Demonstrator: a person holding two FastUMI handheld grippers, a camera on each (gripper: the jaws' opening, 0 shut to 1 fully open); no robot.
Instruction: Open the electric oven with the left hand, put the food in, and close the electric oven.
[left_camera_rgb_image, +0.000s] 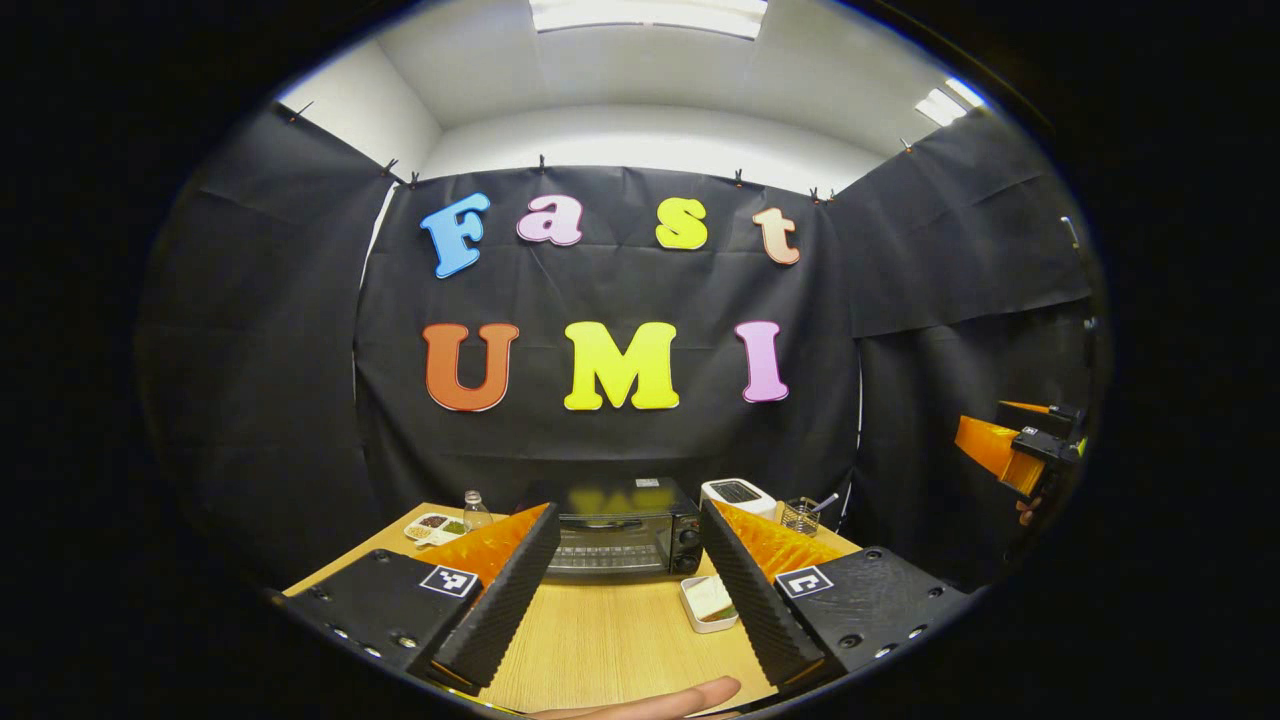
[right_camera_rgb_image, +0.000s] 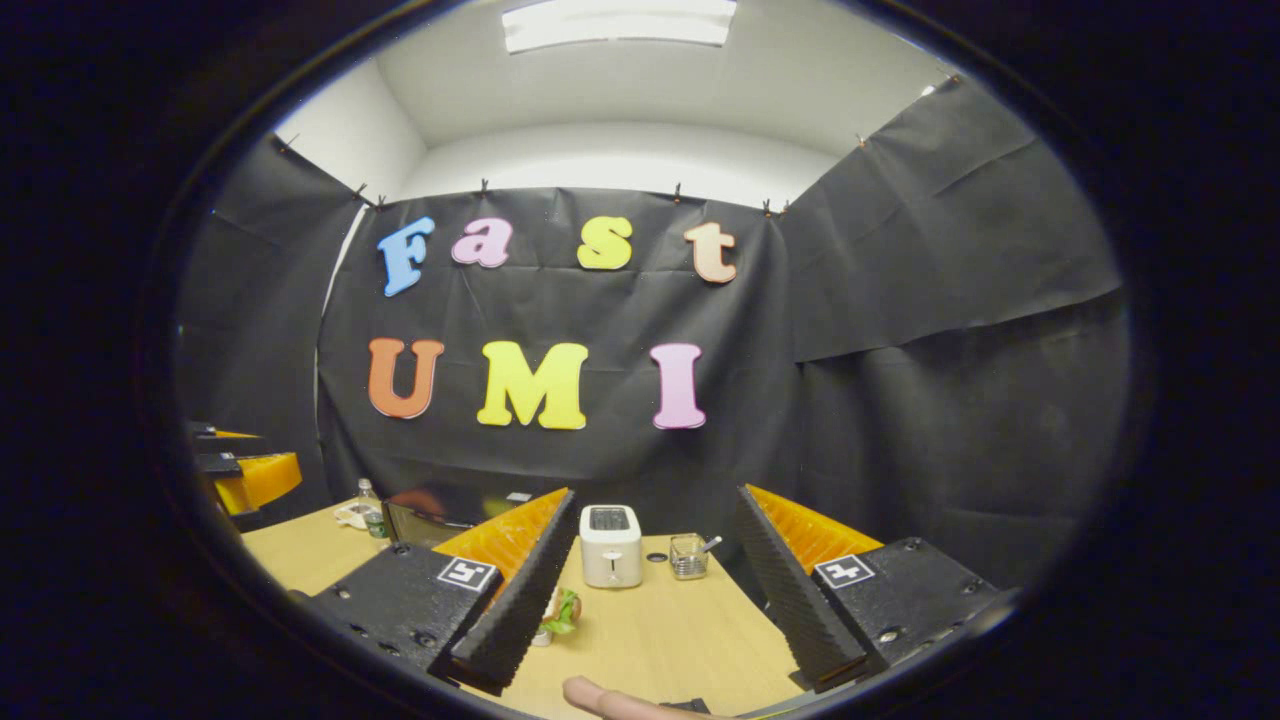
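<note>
The black electric oven (left_camera_rgb_image: 620, 535) stands at the back of the wooden table (left_camera_rgb_image: 600, 645) with its glass door shut. In front of it, to the right, a small white dish holds the food (left_camera_rgb_image: 708, 603), a pale slice. My left gripper (left_camera_rgb_image: 628, 512) is open and empty, held above the table's near side and pointed at the oven. The right gripper (left_camera_rgb_image: 1020, 450) hangs in the air far to the right. In the right gripper view, my right gripper (right_camera_rgb_image: 655, 495) is open and empty. The food (right_camera_rgb_image: 562, 610) peeks out beside its left finger, and the oven (right_camera_rgb_image: 440, 515) stands behind it.
A white toaster (left_camera_rgb_image: 738, 495) and a glass cup (left_camera_rgb_image: 800, 515) with a spoon stand right of the oven. A small bottle (left_camera_rgb_image: 476, 508) and a divided snack tray (left_camera_rgb_image: 436, 527) are to its left. A person's finger (left_camera_rgb_image: 650, 700) shows at the bottom edge.
</note>
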